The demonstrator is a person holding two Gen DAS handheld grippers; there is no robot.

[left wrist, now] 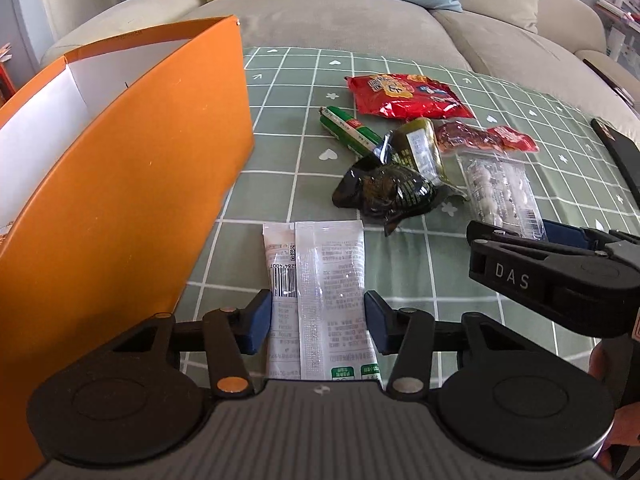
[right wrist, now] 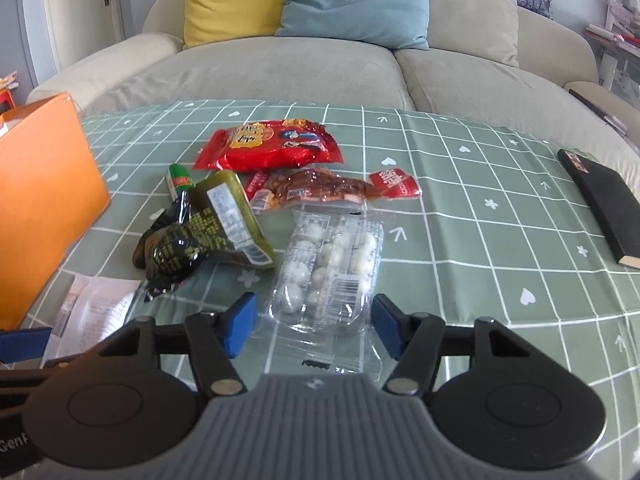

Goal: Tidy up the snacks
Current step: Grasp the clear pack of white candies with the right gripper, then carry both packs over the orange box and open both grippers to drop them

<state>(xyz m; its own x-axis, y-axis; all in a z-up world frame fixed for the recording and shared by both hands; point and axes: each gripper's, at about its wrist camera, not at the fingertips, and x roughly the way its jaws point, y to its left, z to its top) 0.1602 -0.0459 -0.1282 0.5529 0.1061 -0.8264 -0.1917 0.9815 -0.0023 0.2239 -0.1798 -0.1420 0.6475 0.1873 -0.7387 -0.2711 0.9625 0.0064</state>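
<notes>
Before me, a beige sofa (right wrist: 280, 68) with a yellow cushion (right wrist: 232, 0) and a blue cushion (right wrist: 352, 0) stands behind the table (right wrist: 460, 208), which wears a green checked cloth. At the table's left edge rises an open orange box (left wrist: 132, 184), white inside. A black book (right wrist: 600, 204) lies at the far right. The snacks lie mid-table: a red bag (right wrist: 272, 146) farthest back, a brown-and-red meat packet (right wrist: 320, 190) before it, a green stick (left wrist: 352, 132) and an olive pouch (right wrist: 232, 220) leaning on a black pouch (right wrist: 180, 252). My left tongs (left wrist: 316, 322) stand partly open astride two white sachets (left wrist: 320, 280) beside the box; whether the blue pads press them I cannot tell. My right tongs (right wrist: 314, 324) stand partly open astride a clear pack of white balls (right wrist: 332, 272), with gaps showing at both pads.
</notes>
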